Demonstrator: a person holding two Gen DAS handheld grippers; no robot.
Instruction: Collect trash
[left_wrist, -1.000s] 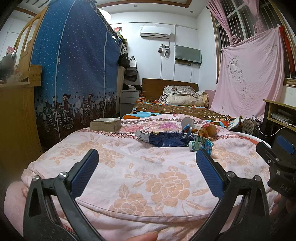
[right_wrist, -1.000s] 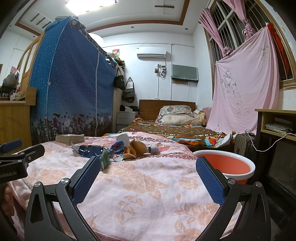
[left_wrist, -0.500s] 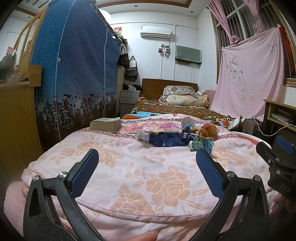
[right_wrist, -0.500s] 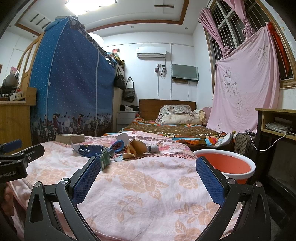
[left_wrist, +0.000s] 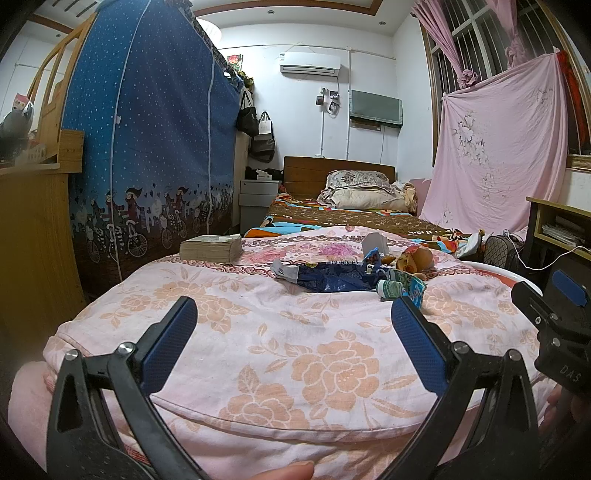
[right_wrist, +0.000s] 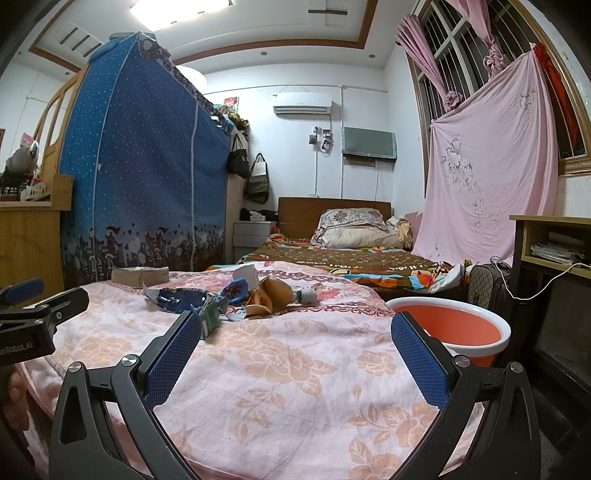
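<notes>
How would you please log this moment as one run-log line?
left gripper: open, empty | right gripper: open, empty | crumpled blue plastic wrapper: on floral quilt | orange plastic basin: beside bed

**Two low wrist views across the same floral quilt**

The left wrist camera sits low at the near edge of the floral quilt (left_wrist: 295, 343), facing along it toward the far bed's wooden headboard (left_wrist: 338, 171), trash pile (left_wrist: 351, 271) at mid-frame. The right wrist camera looks the same way from further right, taking in the orange basin (right_wrist: 458, 326) at right. Both share quilt, pile, book (left_wrist: 211, 248) and blue wardrobe (left_wrist: 155, 140).
</notes>
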